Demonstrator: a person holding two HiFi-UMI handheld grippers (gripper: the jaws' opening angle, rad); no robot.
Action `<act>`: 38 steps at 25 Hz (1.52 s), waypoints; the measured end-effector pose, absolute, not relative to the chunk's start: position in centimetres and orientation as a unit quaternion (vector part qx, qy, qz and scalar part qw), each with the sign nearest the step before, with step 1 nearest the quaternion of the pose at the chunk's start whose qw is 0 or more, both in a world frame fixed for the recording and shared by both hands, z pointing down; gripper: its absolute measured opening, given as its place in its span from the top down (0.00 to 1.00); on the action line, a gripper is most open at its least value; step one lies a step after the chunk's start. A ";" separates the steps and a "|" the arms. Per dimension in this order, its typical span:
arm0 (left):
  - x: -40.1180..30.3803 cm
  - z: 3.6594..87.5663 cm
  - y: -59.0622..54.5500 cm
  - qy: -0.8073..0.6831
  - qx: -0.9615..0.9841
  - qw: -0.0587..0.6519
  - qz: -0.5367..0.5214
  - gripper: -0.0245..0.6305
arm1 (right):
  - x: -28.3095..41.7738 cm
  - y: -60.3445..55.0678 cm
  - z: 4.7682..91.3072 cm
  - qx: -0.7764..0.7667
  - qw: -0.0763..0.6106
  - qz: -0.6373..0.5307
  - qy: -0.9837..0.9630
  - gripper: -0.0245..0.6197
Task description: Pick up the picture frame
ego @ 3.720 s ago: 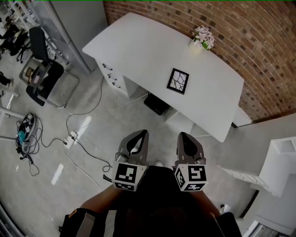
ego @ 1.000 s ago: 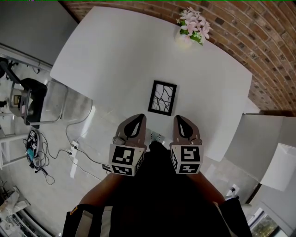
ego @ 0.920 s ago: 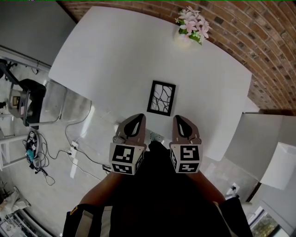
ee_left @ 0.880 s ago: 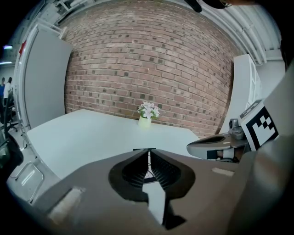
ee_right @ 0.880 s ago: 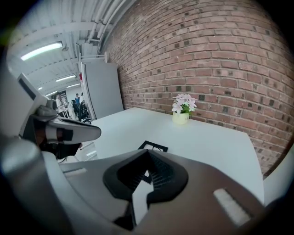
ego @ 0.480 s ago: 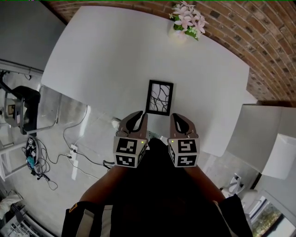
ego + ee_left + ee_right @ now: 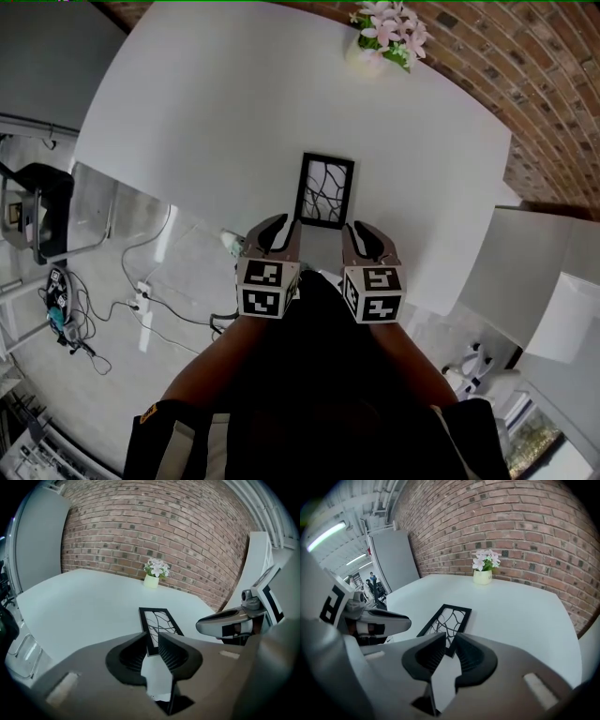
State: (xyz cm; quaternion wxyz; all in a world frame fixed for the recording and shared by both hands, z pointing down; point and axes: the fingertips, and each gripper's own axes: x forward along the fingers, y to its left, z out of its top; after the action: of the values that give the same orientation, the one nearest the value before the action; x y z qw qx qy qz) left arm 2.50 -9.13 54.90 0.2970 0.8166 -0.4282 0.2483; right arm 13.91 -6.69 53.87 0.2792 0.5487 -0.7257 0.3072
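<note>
The picture frame [image 7: 325, 191] is black with a white branching pattern and lies flat on the white table [image 7: 206, 112]. It also shows in the left gripper view [image 7: 159, 623] and the right gripper view [image 7: 445, 620]. My left gripper [image 7: 281, 232] hovers just short of the frame's near left corner. My right gripper [image 7: 361, 234] is by the near right corner. Both have just been opening, and a narrow gap shows between each pair of jaws with nothing in it. Ahead of the left gripper [image 7: 152, 641] and the right gripper [image 7: 450, 641] lies the frame's near end, untouched.
A pale pot of pink flowers [image 7: 384, 33] stands at the table's far edge against the brick wall [image 7: 553, 84]. The table's near edge runs just under the grippers. Left of the table are a chair [image 7: 37, 206] and floor cables [image 7: 141, 291]. White furniture [image 7: 553, 300] stands right.
Both grippers have sunk toward the table and closed in on the frame's near end. Their jaws, shut a second ago, now stand apart. The frame has not moved.
</note>
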 end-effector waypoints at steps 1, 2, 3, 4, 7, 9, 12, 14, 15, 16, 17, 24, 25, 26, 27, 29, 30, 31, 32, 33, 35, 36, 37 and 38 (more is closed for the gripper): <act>2.5 55.2 -9.1 -0.428 0.815 0.300 0.252 0.84 | 13.9 -6.7 54.1 0.547 0.279 0.313 -0.724 0.86; 2.5 55.5 -9.1 -0.427 0.813 0.303 0.255 0.83 | 13.9 -6.7 54.4 0.545 0.279 0.318 -0.724 0.85; 2.5 55.8 -9.2 -0.427 0.811 0.306 0.257 0.83 | 13.8 -6.7 54.7 0.542 0.280 0.322 -0.724 0.85; 2.5 56.1 -9.2 -0.428 0.809 0.309 0.258 0.82 | 13.7 -6.8 54.9 0.540 0.280 0.325 -0.724 0.84; 2.5 56.9 -9.5 -0.431 0.803 0.316 0.262 0.81 | 13.6 -7.0 55.7 0.535 0.282 0.333 -0.723 0.84; 2.6 57.4 -9.6 -0.431 0.801 0.320 0.264 0.81 | 13.6 -7.0 56.3 0.533 0.282 0.341 -0.721 0.83; 2.8 58.0 -9.7 -0.428 0.799 0.324 0.270 0.80 | 13.8 -7.1 57.0 0.533 0.283 0.353 -0.715 0.83; 3.0 58.3 -9.9 -0.426 0.799 0.327 0.273 0.80 | 14.0 -7.2 57.4 0.533 0.283 0.358 -0.713 0.83; 3.1 58.5 -10.0 -0.425 0.798 0.328 0.274 0.80 | 14.0 -7.2 57.6 0.532 0.284 0.361 -0.712 0.83; 3.2 58.6 -10.1 -0.423 0.798 0.329 0.275 0.80 | 14.0 -7.3 57.8 0.531 0.284 0.364 -0.711 0.82; 3.2 58.8 -10.2 -0.423 0.798 0.330 0.276 0.80 | 13.9 -7.3 58.0 0.530 0.284 0.366 -0.710 0.82; 3.6 59.4 -10.7 -0.418 0.796 0.338 0.279 0.80 | 14.1 -7.6 59.2 0.524 0.285 0.389 -0.702 0.80; 3.7 59.5 -10.7 -0.417 0.796 0.339 0.279 0.80 | 14.1 -7.7 59.3 0.523 0.284 0.391 -0.702 0.79; 3.8 59.5 -10.7 -0.417 0.795 0.341 0.279 0.80 | 14.1 -7.7 59.3 0.522 0.283 0.392 -0.703 0.79; 3.9 59.6 -10.7 -0.416 0.795 0.343 0.279 0.80 | 14.1 -7.7 59.4 0.521 0.282 0.394 -0.703 0.79; 4.1 59.7 -10.7 -0.413 0.795 0.346 0.279 0.80 | 13.9 -7.8 59.4 0.518 0.280 0.396 -0.705 0.79; 4.2 59.8 -10.6 -0.412 0.795 0.347 0.279 0.80 | 13.9 -7.8 59.4 0.516 0.279 0.398 -0.705 0.79; 4.2 59.8 -10.6 -0.412 0.795 0.348 0.279 0.80 | 13.8 -7.8 59.4 0.515 0.278 0.399 -0.706 0.79; 4.3 59.8 -10.7 -0.412 0.794 0.348 0.279 0.80 | 13.8 -7.8 59.4 0.513 0.278 0.401 -0.707 0.79; 4.3 59.8 -10.7 -0.412 0.794 0.349 0.279 0.80 | 13.8 -7.8 59.4 0.512 0.276 0.402 -0.707 0.79; 4.3 59.8 -10.7 -0.413 0.793 0.352 0.277 0.80 | 13.8 -7.8 59.4 0.508 0.274 0.406 -0.708 0.79; 4.4 59.8 -10.6 -0.413 0.792 0.354 0.277 0.80 | 13.8 -7.8 59.4 0.507 0.272 0.409 -0.709 0.79; 4.4 59.8 -10.6 -0.413 0.792 0.355 0.277 0.80 | 13.7 -7.8 59.4 0.505 0.270 0.413 -0.709 0.79; 4.4 59.9 -10.6 -0.414 0.791 0.355 0.276 0.80 | 13.7 -7.8 59.5 0.503 0.267 0.417 -0.708 0.79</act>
State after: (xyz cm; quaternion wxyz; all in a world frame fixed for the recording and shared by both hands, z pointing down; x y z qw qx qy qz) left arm 4.37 -10.63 59.85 0.3549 0.7914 -0.4143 0.2759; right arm 13.68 -7.81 59.48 0.2667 0.5032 -0.7083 0.4172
